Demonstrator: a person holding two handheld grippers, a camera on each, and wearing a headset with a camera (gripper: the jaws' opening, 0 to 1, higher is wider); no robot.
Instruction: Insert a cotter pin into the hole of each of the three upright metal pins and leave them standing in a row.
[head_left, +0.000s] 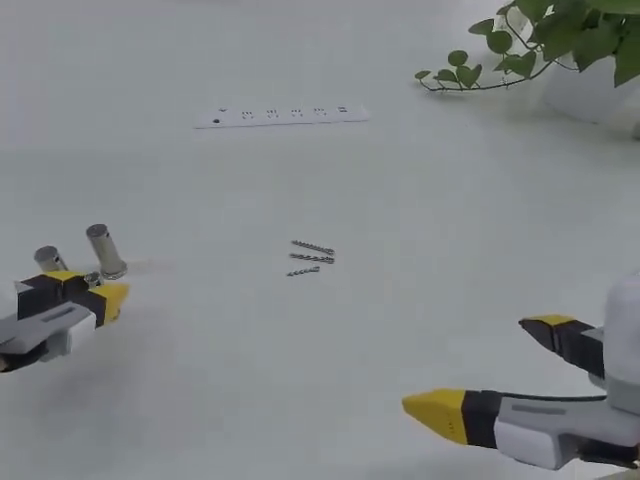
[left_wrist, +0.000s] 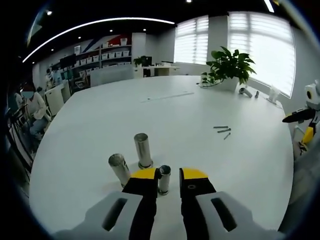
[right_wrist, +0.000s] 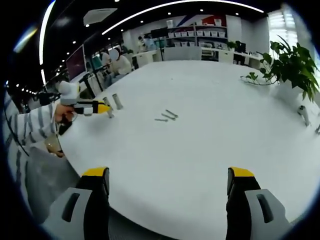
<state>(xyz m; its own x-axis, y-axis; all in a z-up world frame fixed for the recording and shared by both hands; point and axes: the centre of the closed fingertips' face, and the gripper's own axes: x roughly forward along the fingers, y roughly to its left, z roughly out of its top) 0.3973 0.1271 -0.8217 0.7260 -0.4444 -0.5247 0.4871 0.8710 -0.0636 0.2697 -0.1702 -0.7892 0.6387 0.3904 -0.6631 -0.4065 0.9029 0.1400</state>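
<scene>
Metal pins (left_wrist: 143, 149): three stood at the left of the counter (head_left: 400, 180), one bracketed for gripping.
Left gripper (left_wrist: 168, 176) fingers: narrowly parted, not clamped.
Right gripper (right_wrist: 168, 173) fingers: spread, empty.
Cotter pins (head_left: 312, 258): laid mid-counter, unused.

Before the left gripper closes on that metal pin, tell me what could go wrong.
1. The metal pin sits off-centre between the fingers of the left gripper, close against one finger; closing could tip it.
2. The tall pin and its neighbour stand close by that finger; a nudge might topple them.
3. The three cotter pins lie thin, flat and bunched on the table; the open right gripper may slip or catch two.
</scene>
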